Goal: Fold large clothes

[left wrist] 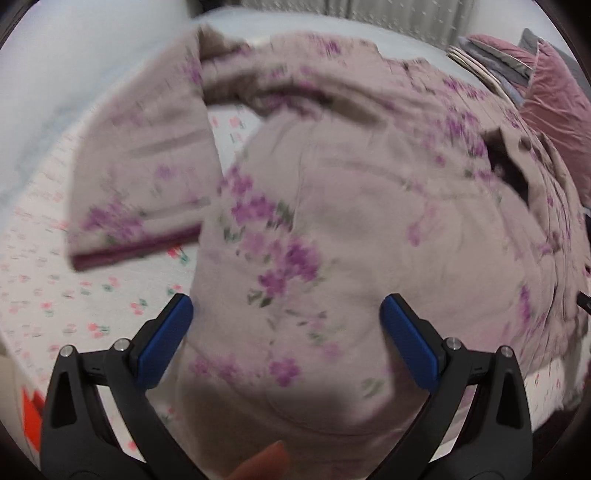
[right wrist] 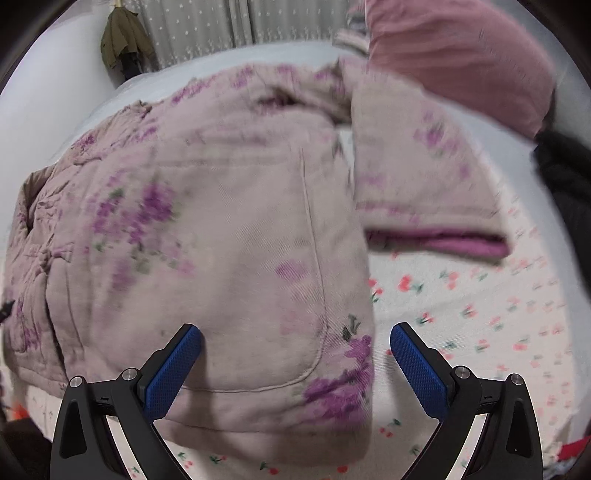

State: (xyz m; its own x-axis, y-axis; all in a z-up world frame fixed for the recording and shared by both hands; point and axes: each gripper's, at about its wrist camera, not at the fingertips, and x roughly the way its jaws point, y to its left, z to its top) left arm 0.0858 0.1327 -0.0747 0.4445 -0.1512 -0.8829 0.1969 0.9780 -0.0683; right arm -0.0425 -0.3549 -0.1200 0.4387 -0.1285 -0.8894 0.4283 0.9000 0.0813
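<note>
The padded pale-pink jacket with purple flowers (left wrist: 332, 206) lies spread across the bed (right wrist: 480, 332). Left gripper (left wrist: 286, 343) and right gripper (right wrist: 295, 369) hover spread over its hem; thick padding may slip from a shallow pinch.

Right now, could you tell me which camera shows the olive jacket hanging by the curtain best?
Only the right wrist view shows the olive jacket, hanging top left beside the curtain. The left wrist view shows curtain but no olive jacket.

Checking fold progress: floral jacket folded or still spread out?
Spread. The floral jacket lies flat on the bedsheet, both sleeves out sideways; left claw and right claw are open.
</note>
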